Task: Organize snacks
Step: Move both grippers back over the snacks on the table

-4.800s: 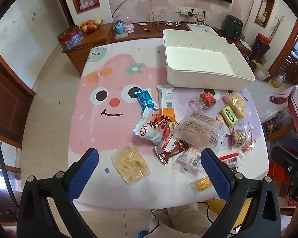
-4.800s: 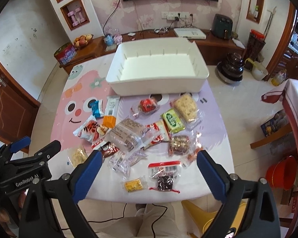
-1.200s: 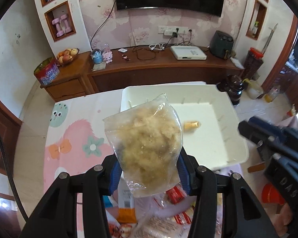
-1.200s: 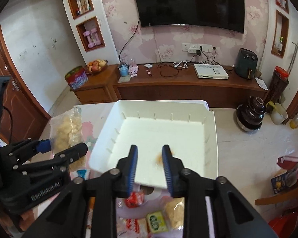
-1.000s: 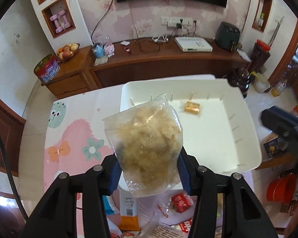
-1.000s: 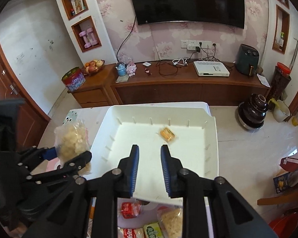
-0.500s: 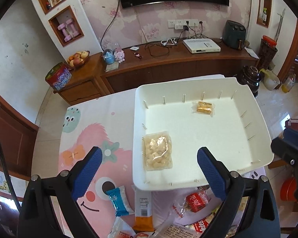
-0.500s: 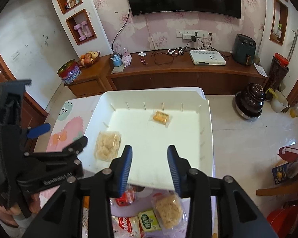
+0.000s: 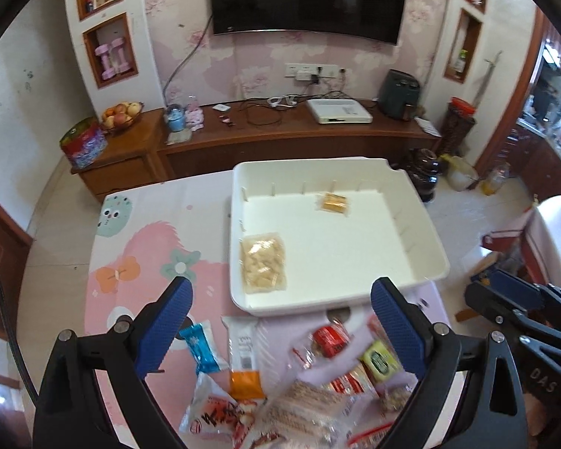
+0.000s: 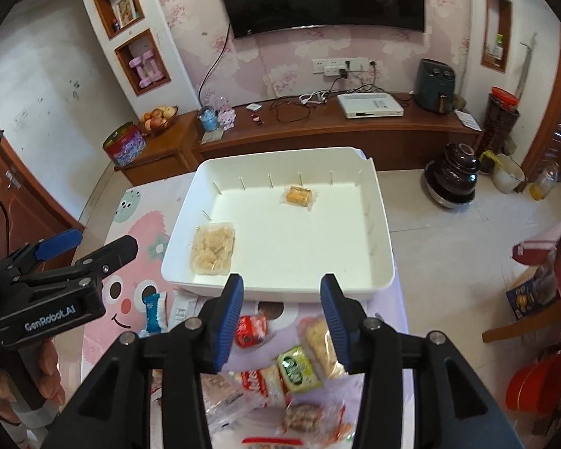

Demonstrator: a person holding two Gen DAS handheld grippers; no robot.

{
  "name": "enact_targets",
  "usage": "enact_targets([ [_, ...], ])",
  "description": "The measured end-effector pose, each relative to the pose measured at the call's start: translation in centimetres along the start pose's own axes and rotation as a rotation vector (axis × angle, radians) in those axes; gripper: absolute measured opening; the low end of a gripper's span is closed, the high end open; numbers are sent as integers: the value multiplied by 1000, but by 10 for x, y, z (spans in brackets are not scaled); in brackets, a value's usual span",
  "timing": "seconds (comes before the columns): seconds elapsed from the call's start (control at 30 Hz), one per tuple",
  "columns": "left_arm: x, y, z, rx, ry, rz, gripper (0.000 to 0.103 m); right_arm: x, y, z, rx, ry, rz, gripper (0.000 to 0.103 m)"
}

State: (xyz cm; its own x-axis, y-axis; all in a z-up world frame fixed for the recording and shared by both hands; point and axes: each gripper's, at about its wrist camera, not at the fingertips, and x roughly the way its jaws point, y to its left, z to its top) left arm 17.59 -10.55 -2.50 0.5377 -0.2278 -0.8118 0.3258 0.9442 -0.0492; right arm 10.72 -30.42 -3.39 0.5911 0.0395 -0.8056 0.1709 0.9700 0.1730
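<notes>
Overhead, we held the left hand-held gripper spread wide and empty above the table, its blue pads well apart. Beyond its fingertips sat the white bin, where the clear bag of pale snacks lay flat against the left wall and a small orange packet rested near the far wall. We kept the right hand-held gripper partly parted, gripping nothing, just short of the bin's near rim. Below both, loose snacks waited on the table: a red packet, a green packet and a blue packet.
</notes>
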Motion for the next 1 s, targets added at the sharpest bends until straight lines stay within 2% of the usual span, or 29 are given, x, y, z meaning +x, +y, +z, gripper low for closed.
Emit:
enact_targets([
  [0.1,-18,-3,-7,39,-20,-10,95,-19,9,-13,31,-34,-29,45],
  [0.27,-38,-5,-18,75,-30,-51,85,-45,24,-34,49,-75,-69,46],
  [0.5,-58,-7,-30,123,-34,-122,84,-79,36,-60,94,-135,-114,49],
  [0.77,-54,-6,-44,151,-6,-130,84,-98,43,-90,130,-169,-159,57],
  [1.0,-39,-2,-64,186,32,-120,84,-88,40,-122,178,-124,-174,58],
])
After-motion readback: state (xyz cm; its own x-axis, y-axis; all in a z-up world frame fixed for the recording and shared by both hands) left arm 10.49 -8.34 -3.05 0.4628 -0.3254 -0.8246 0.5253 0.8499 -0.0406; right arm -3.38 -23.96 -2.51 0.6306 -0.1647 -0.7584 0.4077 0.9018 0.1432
